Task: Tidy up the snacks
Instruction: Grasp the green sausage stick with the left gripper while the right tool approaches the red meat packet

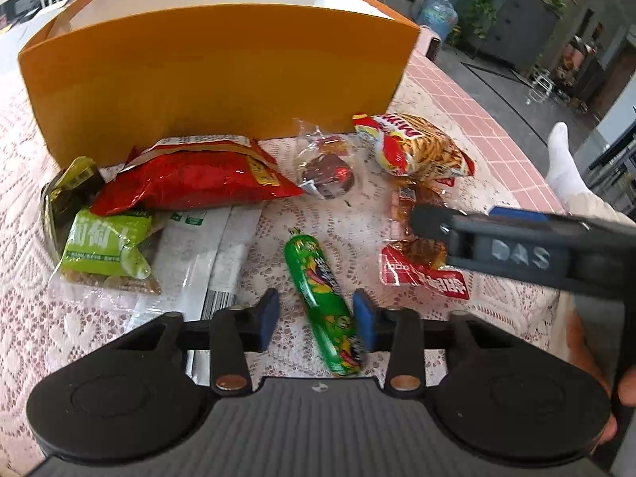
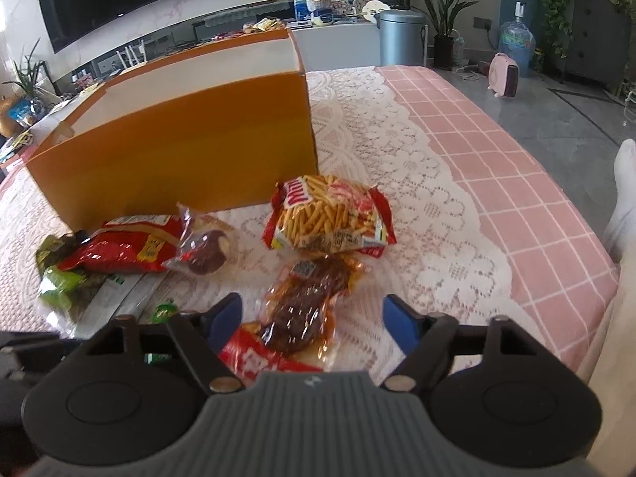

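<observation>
An orange box [image 1: 214, 79], open at the top, stands at the back of the table; it also shows in the right wrist view [image 2: 179, 155]. Snacks lie in front of it. My left gripper [image 1: 316, 320] is open, its blue pads either side of a green sausage stick [image 1: 324, 306]. My right gripper [image 2: 312, 318] is open over a clear packet of brown meat [image 2: 306, 306] with a red end. Its dark body [image 1: 516, 250] crosses the left wrist view. A fries bag [image 2: 330, 214], a red bag [image 1: 190, 183], a green packet [image 1: 107, 246] and a small wrapped cake [image 1: 326, 167] lie nearby.
A white flat packet [image 1: 198, 262] lies under the green packet. The table has a lace cloth [image 2: 397, 183] over a pink checked cloth [image 2: 516, 183], with its edge at the right. A person's white-socked foot [image 2: 624, 198] is beyond that edge.
</observation>
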The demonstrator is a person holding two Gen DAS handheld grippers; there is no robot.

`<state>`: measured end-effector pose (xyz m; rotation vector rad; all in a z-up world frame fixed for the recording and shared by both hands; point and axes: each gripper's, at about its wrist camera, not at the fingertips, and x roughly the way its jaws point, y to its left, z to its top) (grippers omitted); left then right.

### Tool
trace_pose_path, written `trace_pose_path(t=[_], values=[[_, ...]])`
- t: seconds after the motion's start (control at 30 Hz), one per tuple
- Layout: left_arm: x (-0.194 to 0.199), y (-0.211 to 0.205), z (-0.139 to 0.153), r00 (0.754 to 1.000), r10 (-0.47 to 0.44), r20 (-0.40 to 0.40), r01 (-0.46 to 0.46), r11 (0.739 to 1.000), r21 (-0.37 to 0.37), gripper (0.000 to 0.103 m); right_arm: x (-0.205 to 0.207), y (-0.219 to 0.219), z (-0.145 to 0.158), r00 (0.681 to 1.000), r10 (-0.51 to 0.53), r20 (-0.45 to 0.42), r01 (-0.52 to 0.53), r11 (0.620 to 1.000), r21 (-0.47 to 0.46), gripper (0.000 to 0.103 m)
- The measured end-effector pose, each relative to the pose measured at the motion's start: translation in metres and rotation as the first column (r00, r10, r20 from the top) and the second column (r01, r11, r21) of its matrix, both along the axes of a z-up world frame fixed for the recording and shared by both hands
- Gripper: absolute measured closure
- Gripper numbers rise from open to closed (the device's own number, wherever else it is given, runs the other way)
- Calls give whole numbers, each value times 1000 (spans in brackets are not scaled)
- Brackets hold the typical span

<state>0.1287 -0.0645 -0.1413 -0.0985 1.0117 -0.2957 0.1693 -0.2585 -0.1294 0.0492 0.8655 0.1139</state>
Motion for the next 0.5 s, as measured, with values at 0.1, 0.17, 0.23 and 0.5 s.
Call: trace_pose_path(t=[0.1,0.17,0.23,0.5], values=[[-1,2,-1,1000,-4,1,4,1000,-7,76,8,2,-4,1000,-12,-22,12,1000,-9,24],[-1,4,-1,1000,-2,4,2,1000,-8,77,12,2,-9,999,-26,-42,26,1000,-7,20],[-2,6,0,1000,4,18,-4,1000,5,77,14,1,-13,997,-44,-57,44,999,1,18],[-9,21,9,999,38,40,-37,999,-15,78,23,12,-26,995,-46,-85,43,999,-27,14]])
